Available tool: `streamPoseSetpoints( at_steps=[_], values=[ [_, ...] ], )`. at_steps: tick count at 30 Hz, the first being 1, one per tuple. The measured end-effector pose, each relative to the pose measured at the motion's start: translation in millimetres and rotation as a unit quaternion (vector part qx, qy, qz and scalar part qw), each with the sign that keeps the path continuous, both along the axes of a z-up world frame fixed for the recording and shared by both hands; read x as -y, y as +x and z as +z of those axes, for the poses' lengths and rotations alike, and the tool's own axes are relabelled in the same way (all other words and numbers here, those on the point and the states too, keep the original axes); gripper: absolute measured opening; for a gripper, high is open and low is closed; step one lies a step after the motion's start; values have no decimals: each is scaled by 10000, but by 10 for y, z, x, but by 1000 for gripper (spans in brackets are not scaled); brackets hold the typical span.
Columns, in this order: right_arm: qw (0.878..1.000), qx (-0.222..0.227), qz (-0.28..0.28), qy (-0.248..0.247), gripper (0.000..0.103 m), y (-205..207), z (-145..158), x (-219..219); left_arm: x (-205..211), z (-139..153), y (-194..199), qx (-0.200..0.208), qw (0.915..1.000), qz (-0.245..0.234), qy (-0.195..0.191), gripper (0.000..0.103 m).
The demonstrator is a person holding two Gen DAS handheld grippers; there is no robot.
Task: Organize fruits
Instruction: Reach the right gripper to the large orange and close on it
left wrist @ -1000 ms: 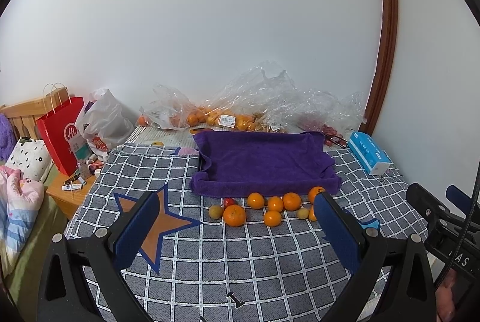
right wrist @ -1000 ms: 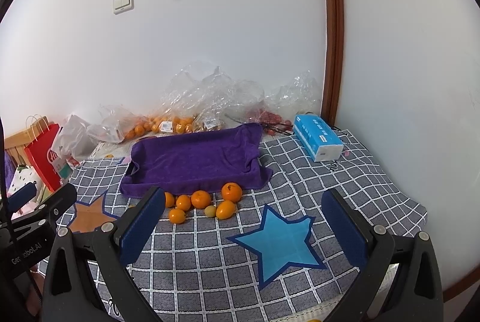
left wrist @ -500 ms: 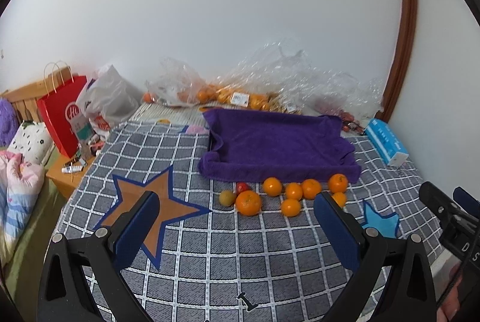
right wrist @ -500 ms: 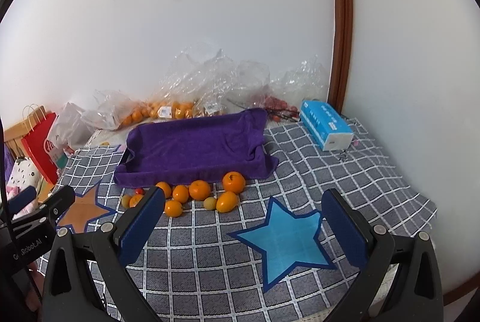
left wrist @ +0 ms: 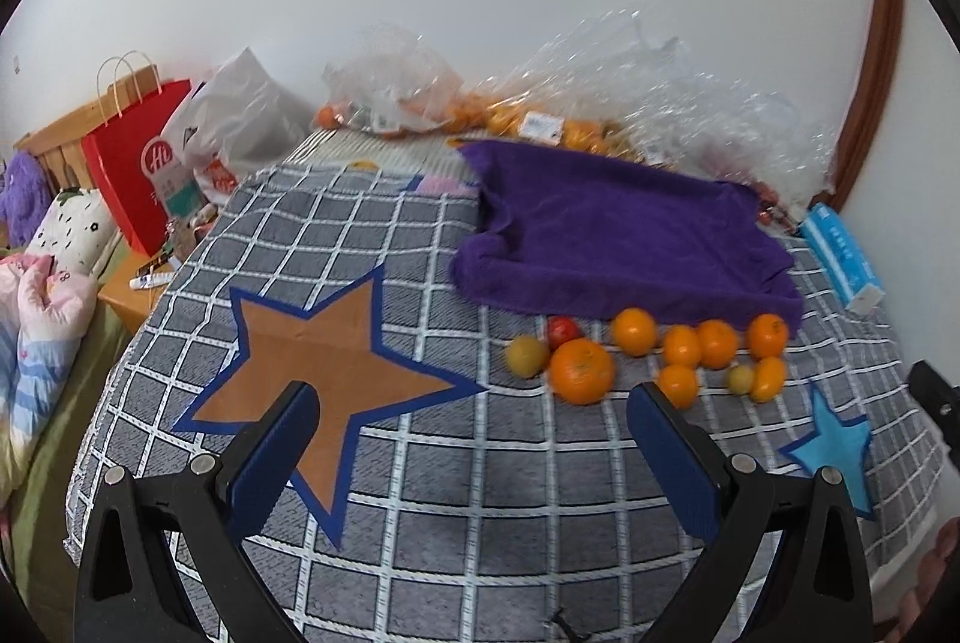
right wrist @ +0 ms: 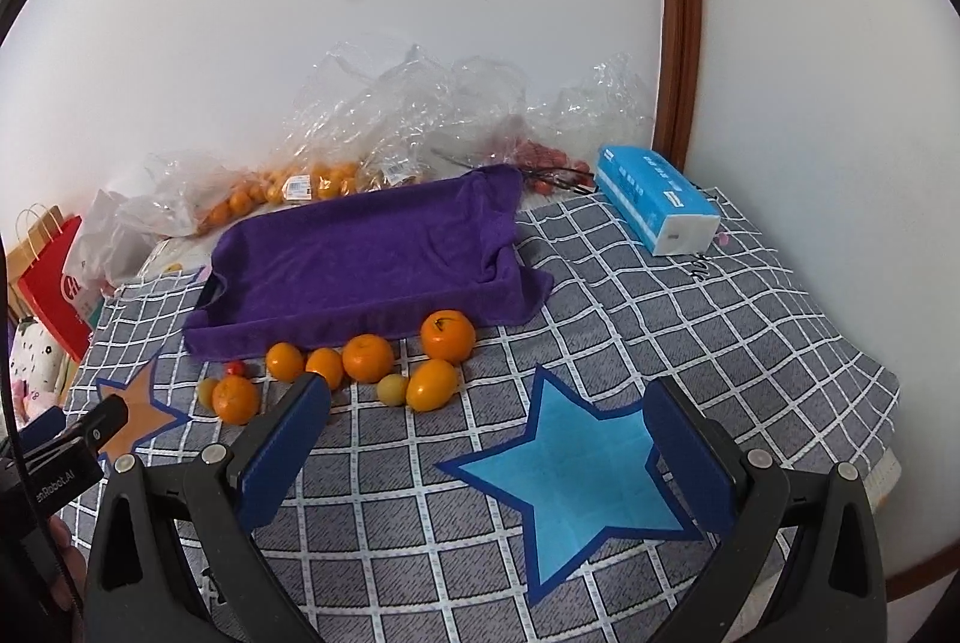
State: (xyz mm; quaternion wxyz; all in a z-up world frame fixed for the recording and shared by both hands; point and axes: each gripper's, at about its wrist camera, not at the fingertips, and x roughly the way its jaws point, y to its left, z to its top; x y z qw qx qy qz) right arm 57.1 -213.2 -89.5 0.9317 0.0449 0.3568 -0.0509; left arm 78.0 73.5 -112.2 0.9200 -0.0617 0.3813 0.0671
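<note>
Tilting my left claw (left wrist: 474,427) down over the last second has brought the fruit (left wrist: 582,370) closer. Both claws, right (right wrist: 489,430) too, hang released and empty. The fruit lies on the bed beside the purple towel (left wrist: 618,238); sorting hasn't begun.

Bare checked cloth (left wrist: 480,463) before the fruit row (left wrist: 660,349); purple towel (left wrist: 612,235) and plastic bags (right wrist: 420,103) close behind.
</note>
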Motion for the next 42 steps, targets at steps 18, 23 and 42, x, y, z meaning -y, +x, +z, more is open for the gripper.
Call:
streamPoseSetpoints(
  at_steps=[18, 23, 42],
  values=[
    [9975, -423, 559, 109, 84, 482, -652, -3, -204, -585, 388, -622, 9976, -206, -240, 85],
    [9952, -664, 693, 173, 68, 678, -836, -97, -205, -626, 427, -626, 9976, -279, -86, 85],
    [9886, -909, 1005, 655, 31, 851, -996, 121, -137, -731, 534, -390, 9963, -661, -391, 85]
  ],
)
